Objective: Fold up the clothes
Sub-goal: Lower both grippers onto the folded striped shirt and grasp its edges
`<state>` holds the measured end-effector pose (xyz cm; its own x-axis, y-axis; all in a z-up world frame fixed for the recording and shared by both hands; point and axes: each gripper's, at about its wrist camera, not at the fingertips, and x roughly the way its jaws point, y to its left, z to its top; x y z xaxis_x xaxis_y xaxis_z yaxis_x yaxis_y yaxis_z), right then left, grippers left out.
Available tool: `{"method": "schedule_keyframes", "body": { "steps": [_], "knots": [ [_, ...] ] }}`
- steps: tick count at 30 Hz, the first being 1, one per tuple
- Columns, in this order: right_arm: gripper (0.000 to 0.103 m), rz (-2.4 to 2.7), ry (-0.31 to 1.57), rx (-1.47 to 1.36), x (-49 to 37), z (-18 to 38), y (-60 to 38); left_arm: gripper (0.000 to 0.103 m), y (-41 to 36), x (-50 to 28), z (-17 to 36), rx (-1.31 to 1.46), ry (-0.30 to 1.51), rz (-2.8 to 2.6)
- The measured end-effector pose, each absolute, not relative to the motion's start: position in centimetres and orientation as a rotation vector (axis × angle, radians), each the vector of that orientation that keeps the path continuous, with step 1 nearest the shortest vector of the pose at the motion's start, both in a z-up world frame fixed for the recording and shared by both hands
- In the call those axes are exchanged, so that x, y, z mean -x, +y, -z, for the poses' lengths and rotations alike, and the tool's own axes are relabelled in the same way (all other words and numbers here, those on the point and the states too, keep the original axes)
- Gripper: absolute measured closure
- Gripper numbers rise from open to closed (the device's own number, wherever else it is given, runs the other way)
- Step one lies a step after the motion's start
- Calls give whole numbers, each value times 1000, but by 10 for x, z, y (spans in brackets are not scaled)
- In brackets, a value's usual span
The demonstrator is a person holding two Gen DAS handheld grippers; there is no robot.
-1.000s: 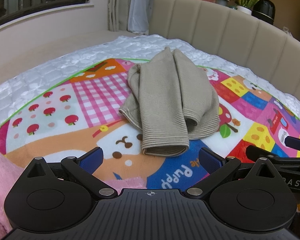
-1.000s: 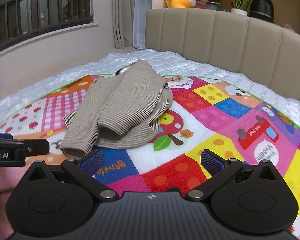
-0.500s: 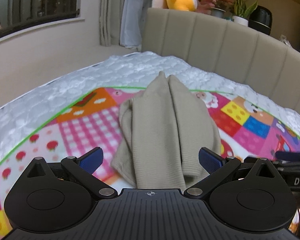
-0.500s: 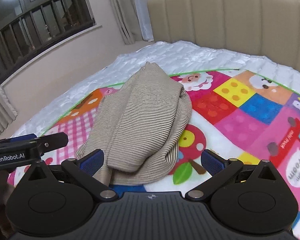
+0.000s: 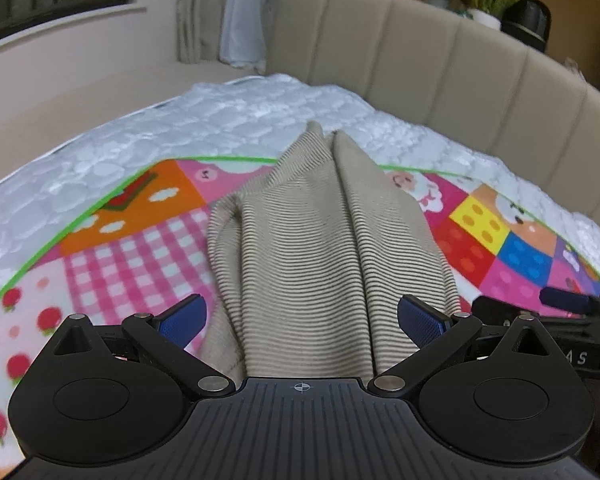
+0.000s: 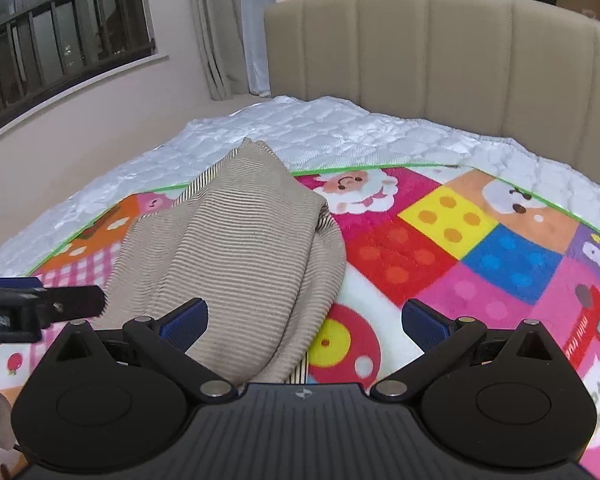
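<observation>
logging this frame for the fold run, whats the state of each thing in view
left gripper: open, empty, fingers either side of the garment's near end
right gripper: open, empty, left finger over the garment's edge
striped beige garment: bunched lengthwise, not folded flat, lying on the mat
play mat: spread flat on the bed
white quilt: spread under the mat, crinkled

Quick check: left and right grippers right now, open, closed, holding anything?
Left gripper: open, holding nothing; the beige ribbed knit garment lies between its fingers.
Right gripper: open, holding nothing, at the garment's near edge.
</observation>
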<state>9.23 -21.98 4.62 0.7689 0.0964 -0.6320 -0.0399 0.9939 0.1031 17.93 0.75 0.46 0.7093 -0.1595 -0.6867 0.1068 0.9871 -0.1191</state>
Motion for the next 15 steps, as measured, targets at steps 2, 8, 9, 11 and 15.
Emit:
{"method": "schedule_keyframes", "body": {
  "steps": [2,8,9,11,15],
  "knots": [
    [0,-65,690,-81,-102,-42,-220,0,5,-192,2,51,788,160],
    [0,-52,687,-77,-118,-36,-220,0,12,-234,28,129,915,208],
    [0,-50,686,-77,-120,-35,-220,0,15,-238,32,150,932,215],
    [0,-47,685,-74,-123,-33,-221,0,23,-243,39,184,965,236],
    [0,-45,702,-77,-125,-25,-224,19,38,-246,51,264,1025,322]
  ]
}}
